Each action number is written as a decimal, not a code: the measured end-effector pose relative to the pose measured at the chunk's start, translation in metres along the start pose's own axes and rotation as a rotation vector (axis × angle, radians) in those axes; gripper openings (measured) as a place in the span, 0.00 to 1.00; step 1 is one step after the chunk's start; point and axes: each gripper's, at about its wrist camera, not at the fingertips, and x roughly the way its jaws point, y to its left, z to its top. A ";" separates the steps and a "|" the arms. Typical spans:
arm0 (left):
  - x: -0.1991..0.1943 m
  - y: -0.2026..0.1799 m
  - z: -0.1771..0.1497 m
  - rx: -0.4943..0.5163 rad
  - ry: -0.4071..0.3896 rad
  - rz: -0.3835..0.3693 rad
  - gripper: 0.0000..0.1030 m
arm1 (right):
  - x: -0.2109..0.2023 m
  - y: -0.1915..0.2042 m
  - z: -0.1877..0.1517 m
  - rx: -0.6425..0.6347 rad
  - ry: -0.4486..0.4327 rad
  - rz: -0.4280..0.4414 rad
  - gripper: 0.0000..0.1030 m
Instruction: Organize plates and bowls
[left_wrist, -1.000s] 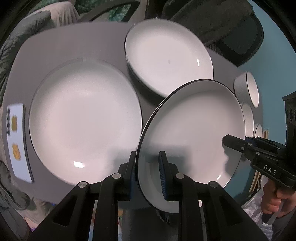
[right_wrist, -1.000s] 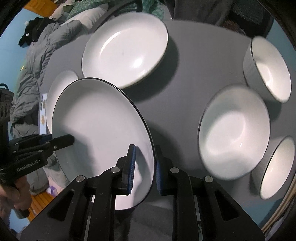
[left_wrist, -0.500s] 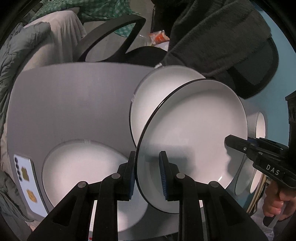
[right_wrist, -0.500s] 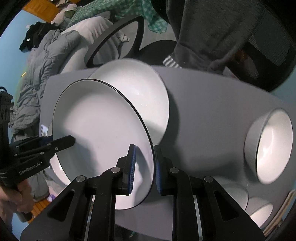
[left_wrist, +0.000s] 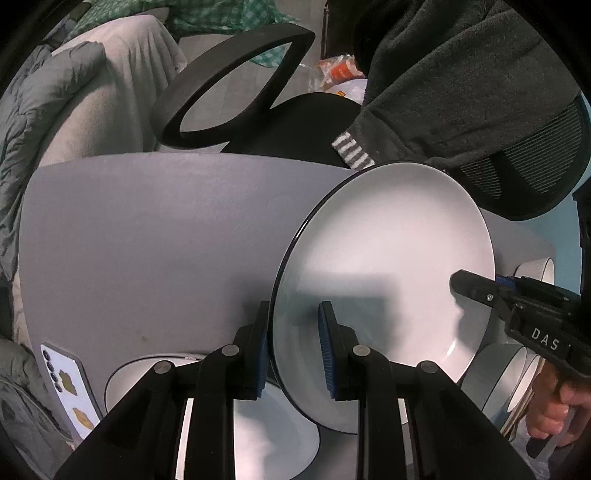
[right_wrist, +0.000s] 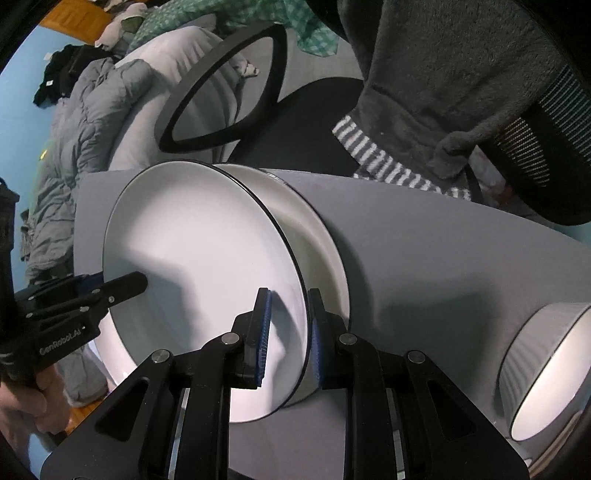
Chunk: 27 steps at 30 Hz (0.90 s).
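Both grippers have carried the held plate (left_wrist: 388, 266) across the grey table (left_wrist: 147, 240) — it now hangs over a second plate (right_wrist: 325, 236). Left gripper (left_wrist: 293, 343) and right gripper (right_wrist: 288, 332) each clamp its rim — opposite edges.

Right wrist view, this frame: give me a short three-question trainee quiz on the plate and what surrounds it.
1. True or false: the white dark-rimmed plate is gripped at opposite rims by both the left tongs and the right tongs.
2. What lies directly behind the held plate in the right wrist view? A) a second white plate on the grey table B) a mug C) a cutting board
3. Fill in: at the right edge of the right wrist view stands a white ___.

Key: 1 true; 2 A; 3 bowl.
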 end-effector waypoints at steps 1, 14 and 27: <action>0.000 -0.001 0.001 0.001 0.003 0.003 0.23 | 0.001 -0.002 0.002 0.006 0.003 0.001 0.19; 0.009 -0.008 0.002 0.033 0.028 0.033 0.34 | 0.001 -0.006 0.008 0.048 0.058 -0.032 0.22; 0.010 0.002 -0.015 -0.014 0.029 0.019 0.37 | -0.005 -0.007 0.001 0.091 0.102 -0.008 0.40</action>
